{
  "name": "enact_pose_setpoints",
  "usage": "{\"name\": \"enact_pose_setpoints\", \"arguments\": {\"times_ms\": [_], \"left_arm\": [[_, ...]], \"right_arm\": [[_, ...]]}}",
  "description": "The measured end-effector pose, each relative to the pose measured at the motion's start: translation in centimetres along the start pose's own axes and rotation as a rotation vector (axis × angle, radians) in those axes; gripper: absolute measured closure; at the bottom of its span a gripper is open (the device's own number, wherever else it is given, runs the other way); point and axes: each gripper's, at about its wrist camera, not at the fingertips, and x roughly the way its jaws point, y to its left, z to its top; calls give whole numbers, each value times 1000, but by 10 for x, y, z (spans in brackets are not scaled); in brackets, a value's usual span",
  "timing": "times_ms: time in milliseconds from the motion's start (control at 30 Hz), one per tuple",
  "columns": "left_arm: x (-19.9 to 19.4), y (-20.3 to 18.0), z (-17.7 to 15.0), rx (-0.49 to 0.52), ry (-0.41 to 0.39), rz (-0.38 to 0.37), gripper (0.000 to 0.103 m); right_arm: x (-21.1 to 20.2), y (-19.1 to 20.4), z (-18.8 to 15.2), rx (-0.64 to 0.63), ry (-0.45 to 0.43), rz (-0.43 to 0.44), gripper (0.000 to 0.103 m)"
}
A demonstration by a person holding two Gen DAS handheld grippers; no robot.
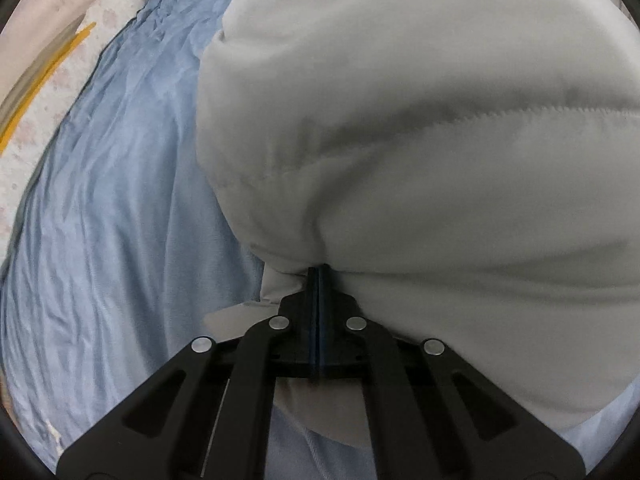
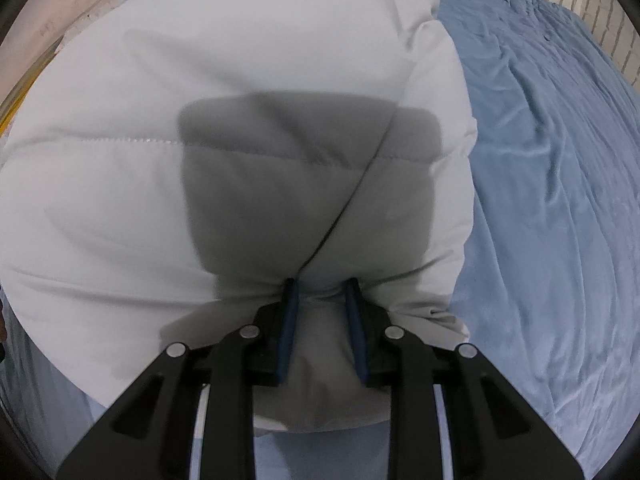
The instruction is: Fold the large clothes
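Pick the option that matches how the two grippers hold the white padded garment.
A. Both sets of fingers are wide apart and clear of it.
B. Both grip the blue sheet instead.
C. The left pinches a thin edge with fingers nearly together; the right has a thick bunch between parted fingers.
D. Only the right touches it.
C: the left gripper has its fingers almost touching on an edge of the white padded garment, while the right gripper has a thick wad between parted fingers.

both views look forward along their tongs, pressed very close to the pale quilted garment (image 1: 420,140) that fills each. the left shows the blue sheet (image 1: 112,220) leftward, the right shows it rightward.
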Motion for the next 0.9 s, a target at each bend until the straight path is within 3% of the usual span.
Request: {"name": "enact_pose_setpoints", "arguments": {"times_ms": [100,133,167,200,233,267,333,433,500,633,800,900], "left_arm": [[-15,10,-7,-19,-25,23,100],[-21,14,-10,-30,-37,30,94],[-27,19,-13,-40,-49,33,78],[-35,24,-18,-54,-71,45,45],[-42,29,-23,-68,-94,75,26],[-46,31,-28,-77,-118,99,5],[-61,38,-36,-86,-182,113,3],[-64,43,-43,-98,-170,109,3],[-47,47,-57,-114,-167,104,3],[-60,39,-57,-106,-171,139,3],[-54,27,-61,-97,-169,163,3],[-71,36,-54,-107,-158,142,3]], "right_arm": [[-18,-13,-7,33,-23,33,75],[-31,-21,-13,62,-46,56,67],[-40,-25,-17,76,-67,73,54],[-51,-32,-23,92,-99,83,45],[-62,-37,-28,103,-134,68,29],[-75,-44,-34,114,-187,19,23],[-90,-53,-42,131,-250,-44,17],[-99,-67,-47,182,-299,-73,13],[-96,-70,-47,207,-317,-57,10],[-78,-60,-43,210,-336,-15,6],[-44,-49,-33,198,-320,36,6],[-27,-52,-26,212,-282,83,6]]}}
